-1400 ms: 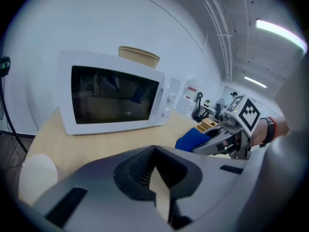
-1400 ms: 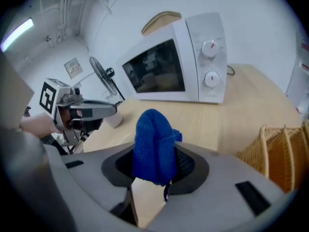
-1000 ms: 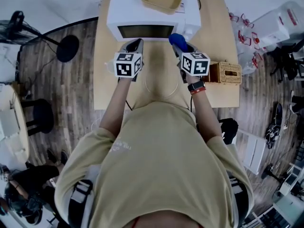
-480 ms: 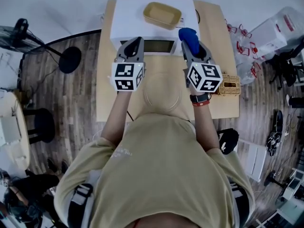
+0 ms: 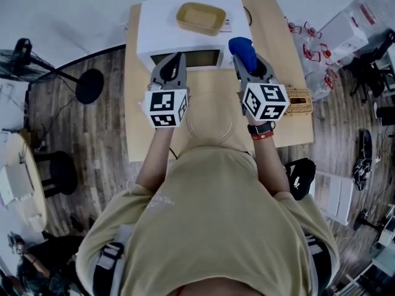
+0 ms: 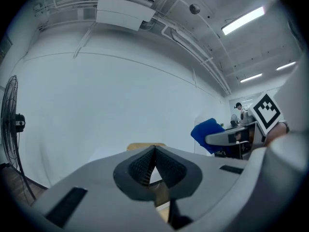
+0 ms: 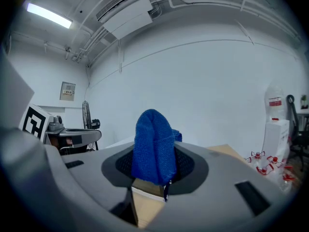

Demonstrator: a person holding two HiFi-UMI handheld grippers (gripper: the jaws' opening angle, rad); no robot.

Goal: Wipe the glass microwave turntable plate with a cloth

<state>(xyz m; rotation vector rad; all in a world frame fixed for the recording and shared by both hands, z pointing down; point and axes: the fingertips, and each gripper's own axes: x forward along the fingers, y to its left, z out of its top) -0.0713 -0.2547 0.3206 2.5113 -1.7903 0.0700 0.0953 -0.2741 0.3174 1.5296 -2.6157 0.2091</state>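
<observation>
Both claws are hovering over the tabletop point(image 5: 139, 82), in front of the microwave point(image 5: 185, 32) standing at its far edge. We are keeping the left claw point(image 5: 175, 59) with its jaws pressed together, nothing between them. We are clamping the right claw point(image 5: 249, 59) on the blue cloth point(image 5: 242, 48), which is bunching past the tips. The glass turntable plate point(image 5: 210, 113) is lying flat by the tabletop's near edge, between our forearms, apart from the cloth. A tan tray point(image 5: 200, 17) is sitting on the microwave, a wicker basket point(image 5: 299, 100) at the right edge.
</observation>
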